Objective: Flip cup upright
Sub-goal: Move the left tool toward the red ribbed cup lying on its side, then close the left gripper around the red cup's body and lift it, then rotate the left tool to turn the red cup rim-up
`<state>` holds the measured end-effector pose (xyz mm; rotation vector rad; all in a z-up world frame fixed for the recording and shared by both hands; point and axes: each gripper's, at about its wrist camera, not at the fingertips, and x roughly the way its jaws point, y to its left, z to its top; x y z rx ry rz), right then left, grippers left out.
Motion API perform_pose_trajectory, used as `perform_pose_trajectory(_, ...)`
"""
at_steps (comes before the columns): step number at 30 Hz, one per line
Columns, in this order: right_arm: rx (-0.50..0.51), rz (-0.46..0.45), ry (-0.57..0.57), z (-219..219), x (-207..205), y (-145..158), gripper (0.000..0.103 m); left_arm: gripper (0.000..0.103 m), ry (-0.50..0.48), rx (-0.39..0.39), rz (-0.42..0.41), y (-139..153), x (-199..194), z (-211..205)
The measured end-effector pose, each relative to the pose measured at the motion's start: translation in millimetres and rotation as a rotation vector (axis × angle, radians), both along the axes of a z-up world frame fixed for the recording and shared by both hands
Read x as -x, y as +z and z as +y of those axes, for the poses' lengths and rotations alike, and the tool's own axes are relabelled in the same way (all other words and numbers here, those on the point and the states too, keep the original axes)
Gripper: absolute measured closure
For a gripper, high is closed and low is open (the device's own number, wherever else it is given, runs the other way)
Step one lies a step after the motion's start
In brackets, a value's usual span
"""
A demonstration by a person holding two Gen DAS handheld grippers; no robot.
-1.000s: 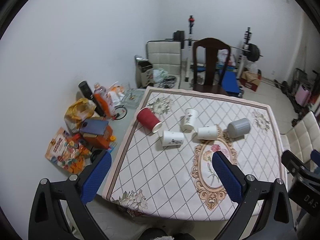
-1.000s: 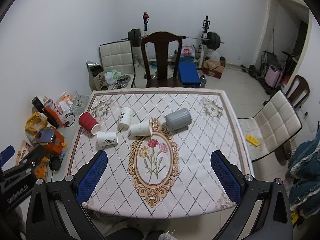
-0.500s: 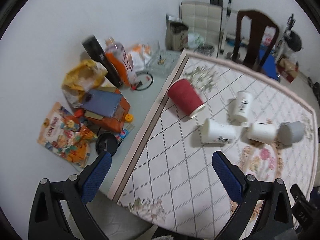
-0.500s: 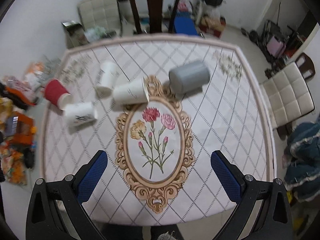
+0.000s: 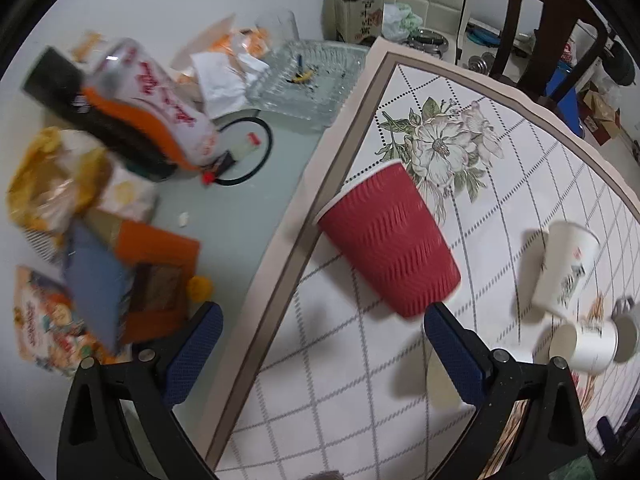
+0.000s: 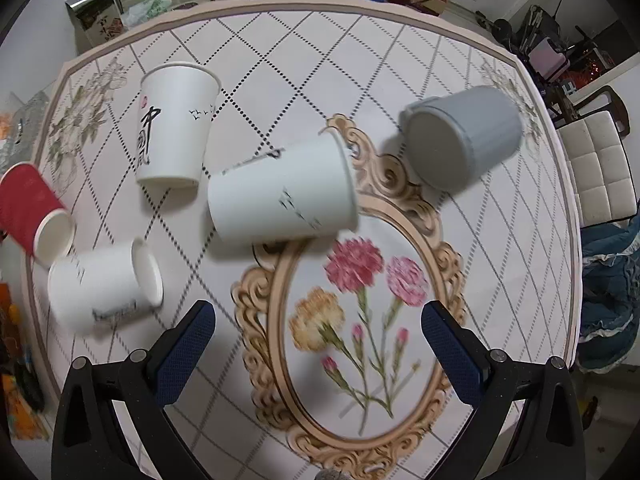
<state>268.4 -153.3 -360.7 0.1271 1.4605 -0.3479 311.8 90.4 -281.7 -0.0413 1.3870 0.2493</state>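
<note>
Red cup (image 5: 390,240) lies on its side near the table's (image 5: 352,392) left edge, just ahead of my left gripper (image 5: 320,354), mouth toward me in the right view. Nothing's flipped yet, as far as I can tell: all five cups are down. White cup (image 6: 282,192) lies on its side ahead of my right gripper (image 6: 318,350), w/ the grey cup (image 6: 462,140) to its right, a tall white one (image 6: 174,124) to its left and a small white one (image 6: 106,290) near the red. Both my grippers are spread wide, holding nothing, touching no cup. I'd judge the task barely begun: grabs and flips all left to do.
</note>
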Motion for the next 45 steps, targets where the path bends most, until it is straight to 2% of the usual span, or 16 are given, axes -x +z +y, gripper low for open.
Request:
perform_pose_trajectory(5, 0.013, 0.008, -0.017, 7, -20, -9, 0.000, 0.001, 0.035, 0.110, 0.039, -27, -27, 4)
perform_pose_trajectory(13, 0.029, 0.028, -0.039, 7, -29, -17, 0.000, 0.002, 0.095, 0.281, 0.105, -65, -52, 6)
perform_pose_trajectory(15, 0.037, 0.028, -0.040, 7, -30, -16, 0.000, 0.019, 0.106, 0.325, 0.099, -71, -56, 9)
perform_pose_trajectory(17, 0.044, 0.023, -0.042, 6, -32, -16, 0.000, 0.022, 0.111, 0.337, 0.096, -73, -59, 12)
perform_pose_trajectory(25, 0.057, 0.012, -0.065, -3, -30, -12, 0.000, 0.024, 0.023, 0.218, 0.033, -61, -59, 13)
perform_pose_trajectory(29, 0.058, -0.007, -0.066, -5, -27, -3, 0.000, 0.024, -0.019, 0.163, -0.004, -47, -49, 15)
perform_pose_trajectory(33, 0.052, -0.034, -0.058, -8, -21, 11, 0.000, 0.024, -0.071, 0.120, -0.049, -20, -36, 11)
perform_pose_trajectory(36, 0.043, -0.062, -0.048, -13, -13, 23, 0.000, 0.024, -0.116, 0.092, -0.088, 7, -17, 4)
perform_pose_trajectory(39, 0.026, -0.083, -0.038, -19, -4, 34, 0.000, 0.024, -0.165, 0.070, -0.118, 35, 7, -21)
perform_pose_trajectory(45, -0.004, -0.105, -0.011, -47, 36, 49, 0.000, 0.024, -0.261, 0.027, -0.132, 73, 68, -63)
